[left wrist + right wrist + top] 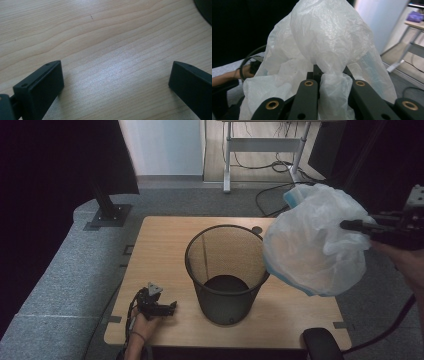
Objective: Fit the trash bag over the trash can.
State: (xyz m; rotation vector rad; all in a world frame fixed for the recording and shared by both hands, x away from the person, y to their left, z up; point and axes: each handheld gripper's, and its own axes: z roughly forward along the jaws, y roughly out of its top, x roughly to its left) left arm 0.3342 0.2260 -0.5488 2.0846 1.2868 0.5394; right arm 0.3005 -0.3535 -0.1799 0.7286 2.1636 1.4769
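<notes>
1. My left gripper [167, 307] rests on the table [150, 245] left of the mesh bin [226, 272], its 2 jaws spread wide with nothing between them.
2. My right gripper [332, 82] is clamped on a bunched fold of the plastic bag [315, 242], held raised right of the bin. The bag hides the bin's right rim.

No legible txt, labels or nos. anywhere.

You're at a light wooden table [165, 245] on grey carpet [60, 285]. Black curtain [45, 180] at ten o'clock, white-legged desk [260, 145] with floor cables [275, 195] at one o'clock.
</notes>
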